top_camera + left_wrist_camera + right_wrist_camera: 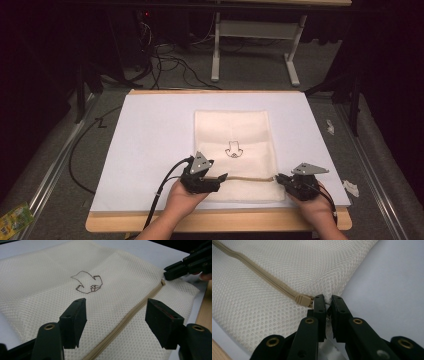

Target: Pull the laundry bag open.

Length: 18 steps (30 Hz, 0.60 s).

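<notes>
One cream mesh bag [234,150] lies flat on the white sheet [150,135], centre-near, with one tan zipper [250,178] running left to right along its near part and one outline emblem [233,149]. Two grippers are in use. Left gripper [115,312]: jaws apart, straddling the zipper. Right gripper [327,305]: jaws clamped on the bag's right edge, beside the one zipper pull [304,300].

I see a wooden table [150,224] at frame centre, topped by a white sheet [150,135]. A cream mesh bag [232,130] lies on it, centre-right.
</notes>
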### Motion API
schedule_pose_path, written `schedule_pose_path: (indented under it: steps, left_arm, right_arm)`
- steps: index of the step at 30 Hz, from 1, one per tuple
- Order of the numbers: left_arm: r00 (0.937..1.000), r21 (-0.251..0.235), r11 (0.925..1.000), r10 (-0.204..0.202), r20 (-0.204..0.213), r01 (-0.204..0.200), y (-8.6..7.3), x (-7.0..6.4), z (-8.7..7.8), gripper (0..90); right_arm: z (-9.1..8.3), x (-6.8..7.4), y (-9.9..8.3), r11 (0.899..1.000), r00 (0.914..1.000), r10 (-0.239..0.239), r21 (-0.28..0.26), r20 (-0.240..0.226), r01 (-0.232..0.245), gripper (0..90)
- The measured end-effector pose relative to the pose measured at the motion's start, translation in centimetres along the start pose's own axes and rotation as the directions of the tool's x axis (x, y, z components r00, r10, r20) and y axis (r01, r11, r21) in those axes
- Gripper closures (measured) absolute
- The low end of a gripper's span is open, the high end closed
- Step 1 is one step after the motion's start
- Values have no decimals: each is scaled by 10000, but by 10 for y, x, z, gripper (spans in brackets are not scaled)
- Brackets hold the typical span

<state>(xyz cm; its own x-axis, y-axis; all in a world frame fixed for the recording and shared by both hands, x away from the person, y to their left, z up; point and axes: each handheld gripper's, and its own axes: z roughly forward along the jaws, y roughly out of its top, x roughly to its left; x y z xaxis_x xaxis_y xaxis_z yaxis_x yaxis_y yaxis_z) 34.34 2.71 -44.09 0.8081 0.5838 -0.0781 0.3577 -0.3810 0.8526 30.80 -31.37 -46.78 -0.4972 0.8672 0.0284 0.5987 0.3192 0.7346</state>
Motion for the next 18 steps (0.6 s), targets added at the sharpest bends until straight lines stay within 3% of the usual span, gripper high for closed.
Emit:
schedule_pose_path:
  steps: [6, 10, 16, 18]
  left_arm:
    - [9982, 42, 9999, -111, 595, 109, 2, -14, 12, 372]
    - [9972, -170, 9997, 177, 723, -165, 7, -27, 19, 396]
    - [9963, -441, 9990, 16, 864, 22, 12, -41, 35, 458]
    - [9939, -424, 9991, -50, 1104, 98, 14, -46, 43, 480]
  right_arm:
    - [-10, 1, 7, 9972, 9991, 411, -628, -131, -418, 852]
    - [-12, 4, 10, 9955, 9982, 554, -757, -229, -569, 854]
    - [-17, 8, 13, 9939, 9994, 143, -1088, -303, -175, 855]
    - [-19, 9, 14, 9928, 9995, 56, -1196, -299, -91, 855]
